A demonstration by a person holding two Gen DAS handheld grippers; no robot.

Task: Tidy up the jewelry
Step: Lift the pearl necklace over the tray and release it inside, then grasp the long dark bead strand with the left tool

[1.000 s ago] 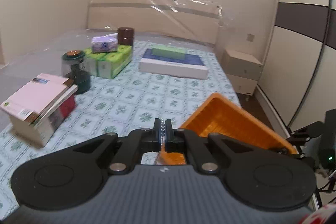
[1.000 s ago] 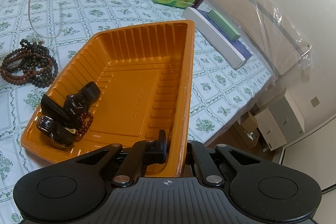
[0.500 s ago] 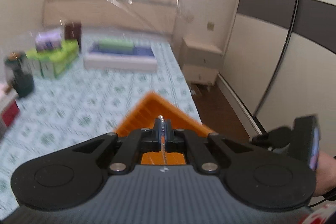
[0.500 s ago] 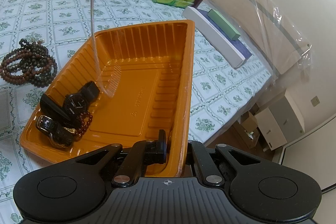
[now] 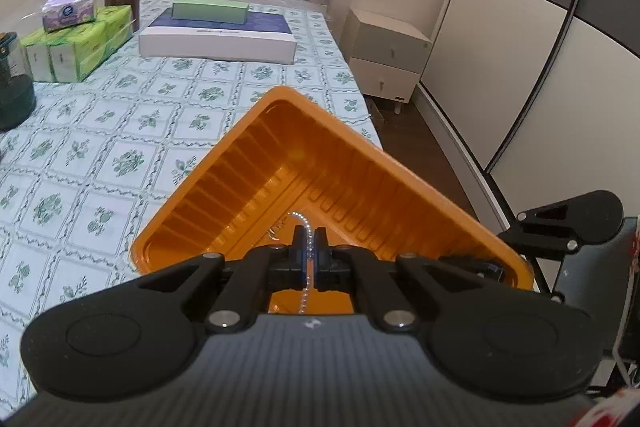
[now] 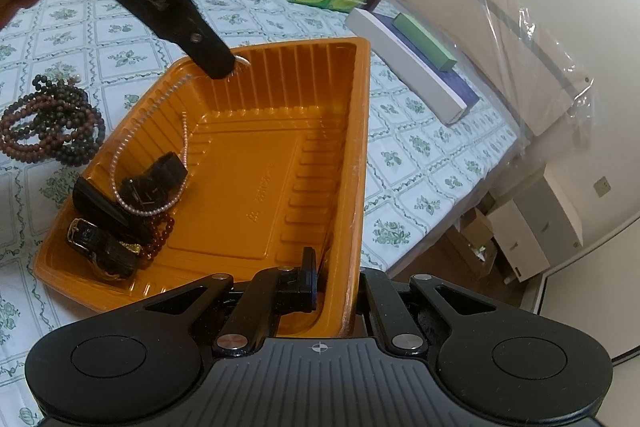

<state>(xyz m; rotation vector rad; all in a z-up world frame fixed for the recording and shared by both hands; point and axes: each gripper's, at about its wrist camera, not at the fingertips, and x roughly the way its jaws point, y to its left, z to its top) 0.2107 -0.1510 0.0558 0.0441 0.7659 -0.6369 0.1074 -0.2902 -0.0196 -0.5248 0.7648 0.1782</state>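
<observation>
Gripping one pearl chain (image 6: pixel 120 155), left tongs (image 5: pixel 308 251) overhang one orange tray (image 6: pixel 360 147), right tongs (image 6: pixel 320 275) clamp its rim.

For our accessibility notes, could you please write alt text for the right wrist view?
The left tool dangles a pearl necklace into an orange tray holding black watches and a bracelet, while the right tool clamps the tray's near rim. Dark bead strands lie on the floral bedsheet beside it.

Right gripper (image 6: pixel 320 275) clamped on near rim of orange tray (image 6: pixel 362 131). Left gripper (image 6: pixel 222 69) above tray's far corner, pinching pearl necklace (image 6: pixel 120 151); its loop draped onto black watches (image 6: pixel 156 183) at tray's left end. Dark bead strands (image 6: pixel 48 125) on bed (image 6: pixel 256 15), just left of tray.
</observation>
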